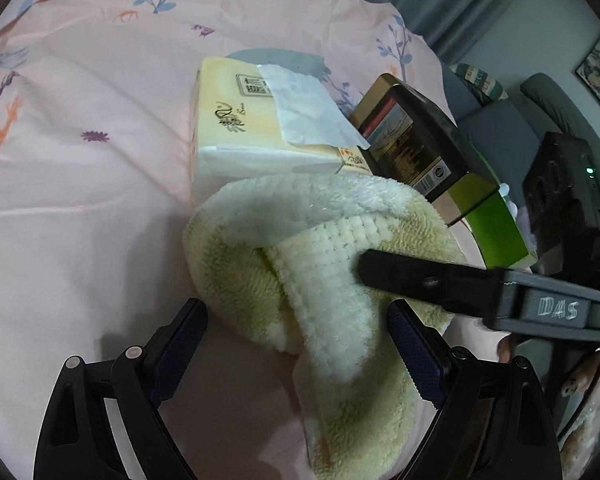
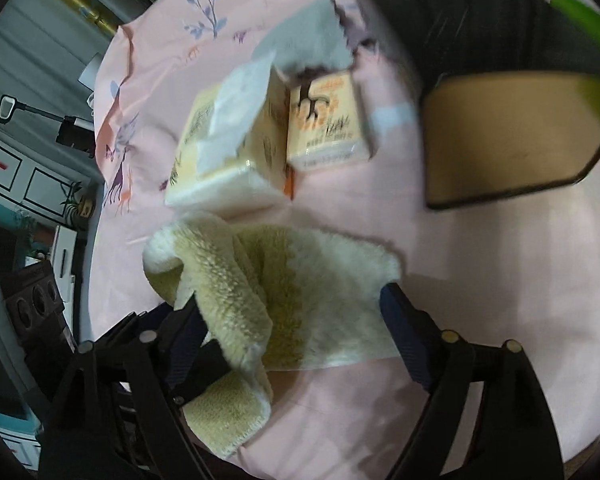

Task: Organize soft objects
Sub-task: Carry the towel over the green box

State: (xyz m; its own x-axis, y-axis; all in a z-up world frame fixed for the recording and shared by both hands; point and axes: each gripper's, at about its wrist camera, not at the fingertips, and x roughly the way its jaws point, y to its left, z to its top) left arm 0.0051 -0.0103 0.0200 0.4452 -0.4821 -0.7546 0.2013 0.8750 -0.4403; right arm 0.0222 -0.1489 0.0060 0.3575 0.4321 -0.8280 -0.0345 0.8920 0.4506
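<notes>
Left wrist view: left gripper (image 1: pixel 298 354), fingers wide, straddling a rumpled cream-and-yellow fleece towel (image 1: pixel 300 248) at frame centre on a pink printed sheet (image 1: pixel 80 220). One finger of the right gripper (image 1: pixel 420 280) rests on the pile. Tissue pack (image 1: pixel 260 128), soft, glossy wrap, and rigid dark box (image 1: pixel 420 144) above

Right wrist view: right gripper (image 2: pixel 296 328), fingers wide, nothing pinched; towel (image 2: pixel 300 280) loosely folded between them. Step judged: mid-fold, towel released. Next: regrip an edge, flatten the limp, thick fabric
</notes>
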